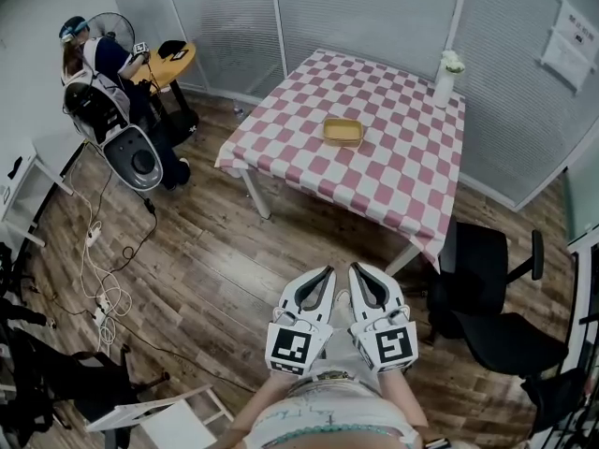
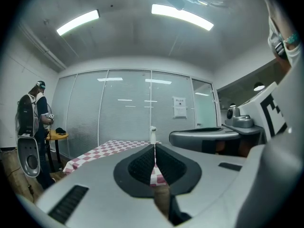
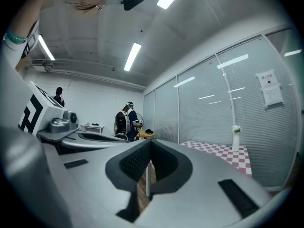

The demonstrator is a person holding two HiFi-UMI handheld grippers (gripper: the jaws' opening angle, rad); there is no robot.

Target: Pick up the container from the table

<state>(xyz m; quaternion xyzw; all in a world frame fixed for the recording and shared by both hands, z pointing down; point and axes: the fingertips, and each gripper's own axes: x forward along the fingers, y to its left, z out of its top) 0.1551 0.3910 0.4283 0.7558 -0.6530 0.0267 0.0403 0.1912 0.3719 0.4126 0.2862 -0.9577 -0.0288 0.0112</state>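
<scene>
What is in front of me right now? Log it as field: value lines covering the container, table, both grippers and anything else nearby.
container: yellow, shallow, open-topped, near the middle of the table
table: red-and-white checked cloth, beside the glass partition
vase: white, at the table's far corner
left gripper: jaws together, holding nothing, over the wooden floor short of the table
right gripper: jaws together, holding nothing, beside the left gripper
office chair: black, right of the table
person: far left, by a small round table
task status: container not yet picked up
</scene>
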